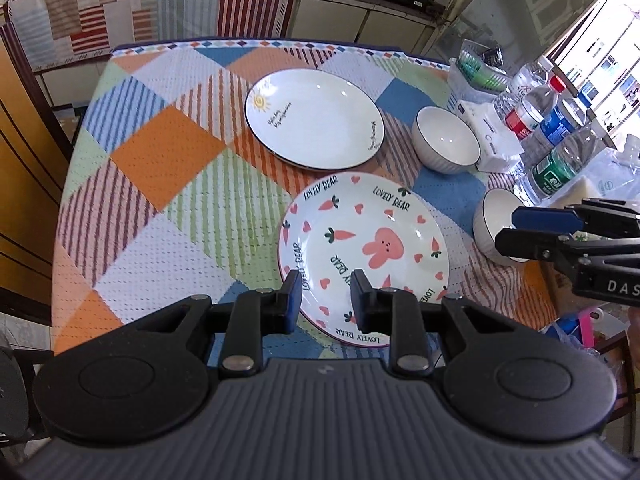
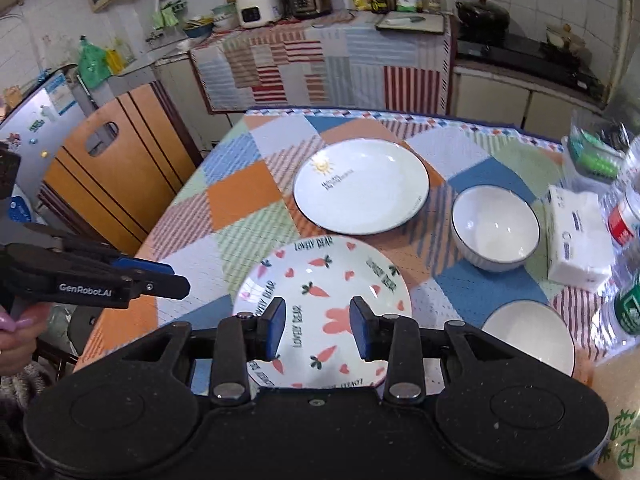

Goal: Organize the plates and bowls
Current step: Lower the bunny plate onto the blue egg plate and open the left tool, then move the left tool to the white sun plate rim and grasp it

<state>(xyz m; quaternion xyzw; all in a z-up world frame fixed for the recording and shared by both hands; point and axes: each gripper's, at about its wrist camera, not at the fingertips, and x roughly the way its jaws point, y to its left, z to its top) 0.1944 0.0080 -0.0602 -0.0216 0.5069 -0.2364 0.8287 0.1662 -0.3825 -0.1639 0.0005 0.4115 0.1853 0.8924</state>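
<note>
A carrot-and-rabbit plate (image 1: 360,252) (image 2: 320,304) lies at the near side of the checked tablecloth (image 1: 160,152). Behind it lies a white plate with a sun drawing (image 1: 316,120) (image 2: 360,184). To the right stand two white bowls, one farther back (image 1: 446,140) (image 2: 496,228) and one nearer (image 1: 490,224) (image 2: 528,336). My left gripper (image 1: 328,300) (image 2: 180,278) hovers over the rabbit plate's near rim, open by a narrow gap, holding nothing. My right gripper (image 2: 318,330) (image 1: 506,229) hangs above the same plate, open and empty. In the left wrist view it covers part of the nearer bowl.
A tissue pack (image 2: 576,236) and several water bottles (image 1: 552,128) crowd the table's right edge. A folded wooden piece (image 2: 116,184) leans at the left of the table. A cloth-covered kitchen counter (image 2: 320,68) stands behind. A hand (image 2: 16,336) holds the left gripper.
</note>
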